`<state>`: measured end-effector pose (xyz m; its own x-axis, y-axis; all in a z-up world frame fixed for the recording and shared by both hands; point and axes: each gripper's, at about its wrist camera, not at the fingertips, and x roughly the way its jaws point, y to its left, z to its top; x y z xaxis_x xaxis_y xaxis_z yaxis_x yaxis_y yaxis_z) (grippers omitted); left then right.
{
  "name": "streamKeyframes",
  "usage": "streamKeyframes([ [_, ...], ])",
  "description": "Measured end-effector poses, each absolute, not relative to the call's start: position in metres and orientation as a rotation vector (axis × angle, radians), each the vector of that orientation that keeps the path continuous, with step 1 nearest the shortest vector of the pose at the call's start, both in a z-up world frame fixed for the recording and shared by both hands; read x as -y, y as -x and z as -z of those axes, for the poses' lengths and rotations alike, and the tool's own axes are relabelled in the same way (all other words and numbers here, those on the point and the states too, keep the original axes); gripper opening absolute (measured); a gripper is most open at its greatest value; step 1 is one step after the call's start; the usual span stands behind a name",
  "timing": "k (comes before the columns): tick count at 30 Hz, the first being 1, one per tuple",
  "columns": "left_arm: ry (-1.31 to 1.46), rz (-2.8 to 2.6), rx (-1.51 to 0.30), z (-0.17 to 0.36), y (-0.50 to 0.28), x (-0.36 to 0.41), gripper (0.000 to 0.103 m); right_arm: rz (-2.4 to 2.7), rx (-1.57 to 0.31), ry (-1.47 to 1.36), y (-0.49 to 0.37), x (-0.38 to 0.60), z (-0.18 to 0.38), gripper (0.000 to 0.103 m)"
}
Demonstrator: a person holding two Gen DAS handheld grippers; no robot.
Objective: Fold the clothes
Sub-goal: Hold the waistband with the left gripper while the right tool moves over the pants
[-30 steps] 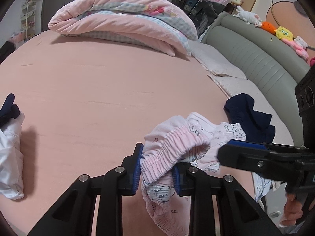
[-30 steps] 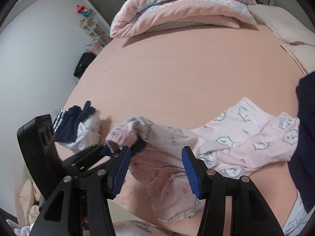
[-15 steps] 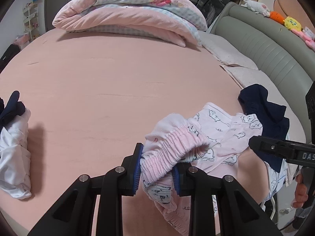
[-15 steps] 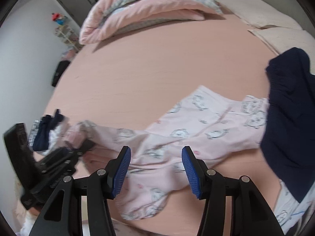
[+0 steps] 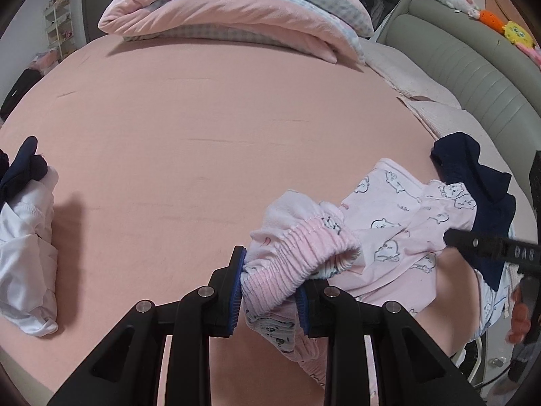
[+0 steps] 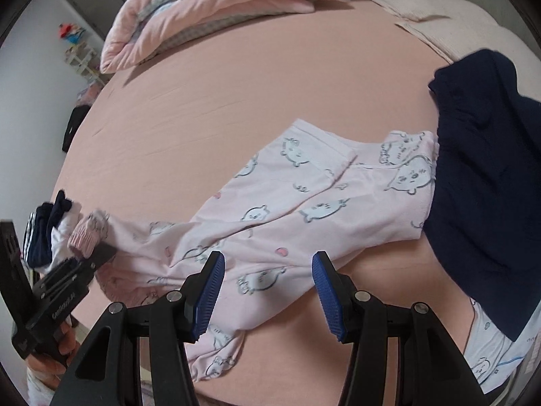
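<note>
Left tongs (image 5: pixel 268 284) clamping the ribbed waistband of the pink pyjama trousers (image 6: pixel 304 203), lying on the bed (image 6: pixel 236 84). Long axis running from that waistband toward the navy garment (image 6: pixel 490 186). Right tongs (image 6: pixel 267 284) gaping wide, gripping nothing, hovering nearer mid-length.

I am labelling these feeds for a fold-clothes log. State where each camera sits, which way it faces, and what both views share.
Left wrist: sits behind the left tool, facing across the pink bed toward the folded quilt; its blue pads clamp the pink pajama pants at the ribbed waistband.
Right wrist: sits behind the right tool, open above the pajama pants, looking toward the quilt; the person's hand shows.
Shared: pants, quilt, navy garment, white garment.
</note>
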<state>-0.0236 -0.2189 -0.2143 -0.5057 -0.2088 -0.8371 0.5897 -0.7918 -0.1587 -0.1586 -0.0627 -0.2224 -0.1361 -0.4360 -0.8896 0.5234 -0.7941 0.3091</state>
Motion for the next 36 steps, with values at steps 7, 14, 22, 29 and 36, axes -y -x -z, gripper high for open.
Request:
streamKeyframes([
  [7,-1.232,2.258,-0.587,0.223,0.021,0.222,0.024,2.044,-0.095,-1.555,0.19,0.063,0.233,0.053],
  [14,-1.243,2.24,-0.592,0.226,0.019,0.223,0.024,2.052,-0.15,-1.57,0.205,0.077,0.236,0.053],
  [22,-1.244,2.228,-0.573,0.226,0.023,0.224,0.024,2.083,-0.088,-1.494,0.203,0.086,0.205,0.053],
  [29,-1.244,2.237,-0.595,0.225,0.02,0.229,0.024,2.089,-0.085,-1.465,0.211,0.1,0.192,0.053],
  [36,-1.249,2.224,-0.61,0.226,0.018,0.236,0.024,2.065,-0.08,-1.555,0.226,0.109,0.212,0.053],
])
